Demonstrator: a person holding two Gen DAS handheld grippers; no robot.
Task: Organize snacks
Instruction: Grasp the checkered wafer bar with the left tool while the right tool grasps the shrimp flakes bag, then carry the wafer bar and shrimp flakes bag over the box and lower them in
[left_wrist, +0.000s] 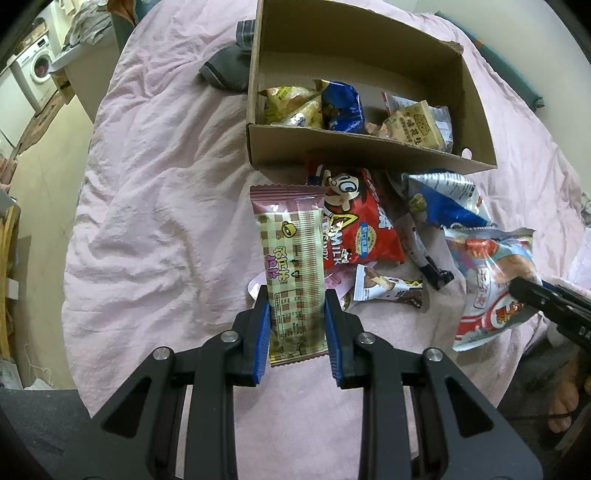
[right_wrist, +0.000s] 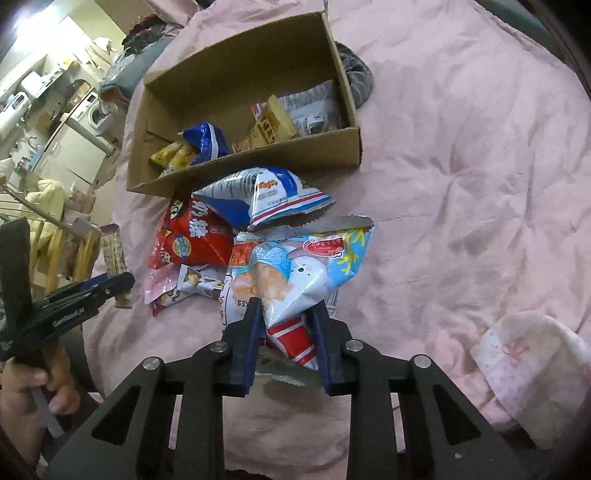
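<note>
Left hand-held gripper (left_wrist: 295, 317) clamped on checkered wafer bar (left_wrist: 291, 258), held upright and clear of the bed (left_wrist: 155, 206) for transfer. Right hand-held gripper (right_wrist: 286, 321) clamped on blue-and-white snack bag (right_wrist: 295, 273), near the pile. Cardboard box (left_wrist: 369, 155) stood beyond, partly filled.

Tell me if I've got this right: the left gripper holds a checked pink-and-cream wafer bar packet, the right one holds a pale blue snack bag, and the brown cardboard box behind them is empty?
Not quite. The brown cardboard box is not empty: the left wrist view shows several snack packets inside. The rest holds: the left gripper holds the checked pink-and-cream wafer bar packet, the right gripper the pale blue snack bag.
</note>
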